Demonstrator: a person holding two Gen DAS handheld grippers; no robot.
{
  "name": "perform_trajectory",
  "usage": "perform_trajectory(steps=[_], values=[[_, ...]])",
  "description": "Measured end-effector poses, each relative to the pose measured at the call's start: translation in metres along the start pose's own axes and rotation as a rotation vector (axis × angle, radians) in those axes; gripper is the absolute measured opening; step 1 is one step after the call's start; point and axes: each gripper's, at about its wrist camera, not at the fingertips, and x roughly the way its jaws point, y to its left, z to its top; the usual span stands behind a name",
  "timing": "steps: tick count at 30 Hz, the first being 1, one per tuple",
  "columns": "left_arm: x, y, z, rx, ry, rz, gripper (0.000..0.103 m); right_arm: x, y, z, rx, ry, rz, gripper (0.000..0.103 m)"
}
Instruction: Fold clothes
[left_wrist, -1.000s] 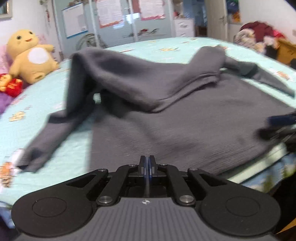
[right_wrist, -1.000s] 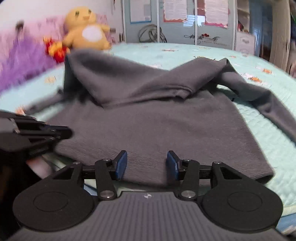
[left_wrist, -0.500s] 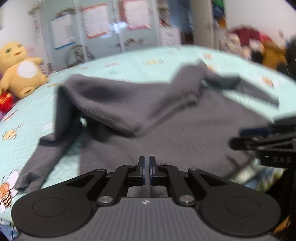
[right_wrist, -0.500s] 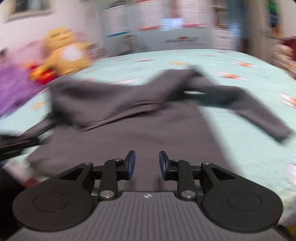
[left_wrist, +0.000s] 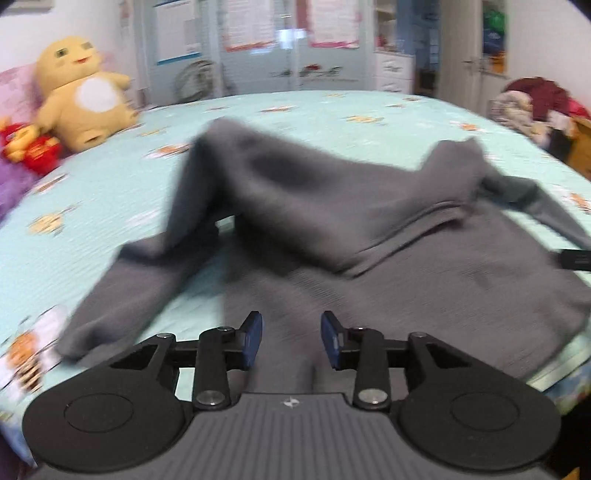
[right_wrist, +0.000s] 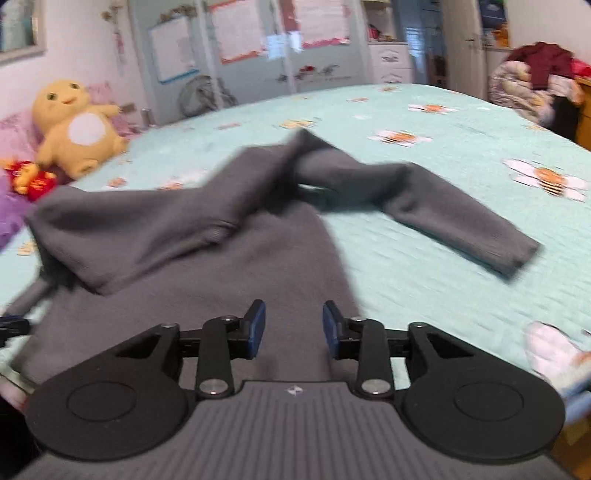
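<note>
The bed (left_wrist: 332, 114), covered in a pale green quilt with small printed motifs, served as the folding surface, broad and flat enough to take the whole garment. On it the grey sweater (left_wrist: 424, 280) lay spread near the front edge, its hem toward the cameras, presumably so both tools could reach it from one side. Its upper part was doubled forward over the body in a loose, uneven flap (right_wrist: 140, 229), which reads as a first fold only partly made. One sleeve (right_wrist: 454, 218) stretched out flat across the quilt to the right, the other sleeve (left_wrist: 140, 280) trailed off to the left; both lay outside the body, so they probably had yet to be brought in. A yellow plush toy (left_wrist: 83, 96) sat well clear at the far corner. The left gripper (left_wrist: 291, 338) hung over the hem with jaws opening and nothing between them; the right gripper (right_wrist: 294, 328) did likewise, jaws parting, pads clear of the cloth.
</note>
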Motion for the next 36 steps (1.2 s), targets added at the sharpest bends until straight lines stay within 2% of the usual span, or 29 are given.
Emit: perform_trajectory(steps=[2,6,8,10,13,14,16,17,19,21,23,25,28,29,30,32,33,34,36], values=[[0.012,-0.012,0.005,0.015,0.01,-0.021,0.048,0.008,0.01,0.008,0.001,-0.003,0.045,0.043],[0.037,-0.02,0.009,0.017,0.041,-0.043,0.048,0.023,0.026,0.025,0.029,0.003,0.11,0.044],[0.048,-0.019,0.004,0.021,0.063,-0.036,0.048,0.035,0.028,0.033,0.041,0.017,0.125,0.051],[0.049,-0.014,-0.002,0.023,0.062,-0.033,0.049,0.049,0.026,0.031,0.024,0.044,0.105,0.053],[0.041,0.001,-0.008,0.007,0.032,-0.049,0.041,0.064,0.015,0.022,-0.017,0.084,0.009,0.05],[0.037,0.006,-0.007,-0.002,0.02,-0.051,0.036,0.061,0.006,0.021,-0.005,0.077,-0.023,0.044],[0.034,0.009,-0.002,0.003,-0.014,-0.034,0.02,0.055,-0.013,0.018,0.017,0.065,-0.087,0.017],[0.035,0.008,0.003,0.012,-0.028,-0.027,0.02,0.051,-0.022,0.017,0.029,0.058,-0.119,0.006],[0.043,0.006,0.014,0.017,-0.039,-0.03,0.021,0.049,-0.017,0.022,0.012,0.036,-0.092,0.01],[0.062,0.004,0.023,0.001,-0.004,-0.021,0.025,0.052,-0.004,0.028,-0.009,0.02,-0.035,0.011],[0.077,0.005,0.027,-0.035,0.029,-0.016,0.025,0.07,0.014,0.035,-0.02,0.038,0.038,0.014],[0.081,0.008,0.03,-0.06,0.026,-0.032,0.025,0.094,0.03,0.039,-0.066,0.068,0.06,0.015],[0.078,0.015,0.034,-0.08,0.013,-0.054,0.025,0.121,0.03,0.049,-0.119,0.069,0.018,0.013],[0.076,0.018,0.033,-0.091,0.008,-0.062,0.025,0.125,0.018,0.055,-0.089,0.058,-0.022,0.013],[0.076,0.02,0.031,-0.105,0.0,-0.071,0.025,0.127,0.004,0.061,-0.038,0.051,-0.08,0.008],[0.075,0.022,0.027,-0.129,-0.018,-0.086,0.025,0.118,-0.014,0.07,0.042,0.033,-0.155,0.014],[0.077,0.019,0.024,-0.129,-0.032,-0.082,0.025,0.109,-0.016,0.073,0.057,0.012,-0.141,0.015],[0.079,0.016,0.021,-0.124,-0.043,-0.076,0.026,0.101,-0.014,0.073,0.062,0.002,-0.091,0.018],[0.082,0.009,0.018,-0.086,-0.057,-0.054,0.028,0.094,0.001,0.069,0.07,0.027,0.036,0.036]])
